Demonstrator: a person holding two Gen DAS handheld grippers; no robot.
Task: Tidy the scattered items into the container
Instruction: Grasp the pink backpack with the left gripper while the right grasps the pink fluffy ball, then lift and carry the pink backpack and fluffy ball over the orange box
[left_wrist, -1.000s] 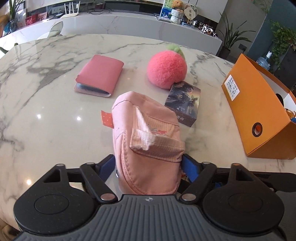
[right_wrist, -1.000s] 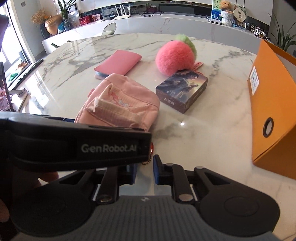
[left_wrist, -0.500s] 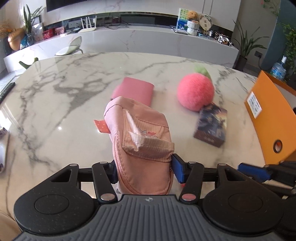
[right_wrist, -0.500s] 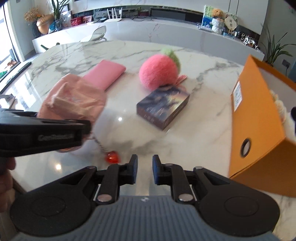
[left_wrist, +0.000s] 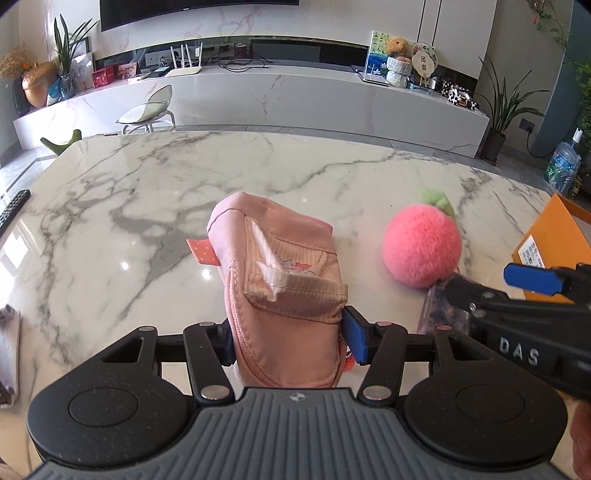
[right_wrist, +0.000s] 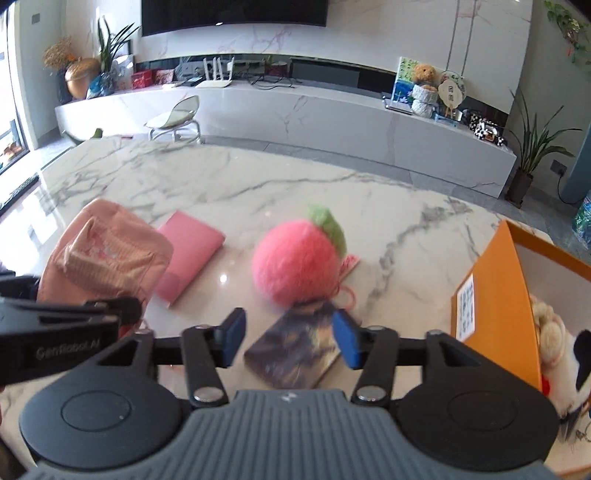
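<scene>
The pink pouch (left_wrist: 280, 291) hung clear above the marble table (left_wrist: 147, 192), pinched between the blue pads of the left gripper (left_wrist: 288, 336), whose jaws were closed on its lower end. A small orange tag stuck out from the pouch's left side, and a reddish charm dangled just beside the right-hand pad. From the right wrist view the same pouch showed at the far left, raised over the near end of the pink wallet (right_wrist: 188, 254), which lay flat on the marble.

The right gripper (right_wrist: 290, 338) stood with its jaws spread wide and nothing between them, hovering over the dark card box (right_wrist: 295, 350) that lay on the table. Whether the pads touched the box could not be told; the view there was blurred. Just beyond the box sat the fluffy pink peach toy (right_wrist: 295, 262) with its green leaf, touching or nearly touching the box's far edge, a pink tag and loop of cord trailing from its right side.

Off to the right stood the orange box (right_wrist: 491, 295), open at the top, a white label on its side. Inside it lay a plush toy (right_wrist: 554, 332), pale and dark, only partly visible.
</scene>
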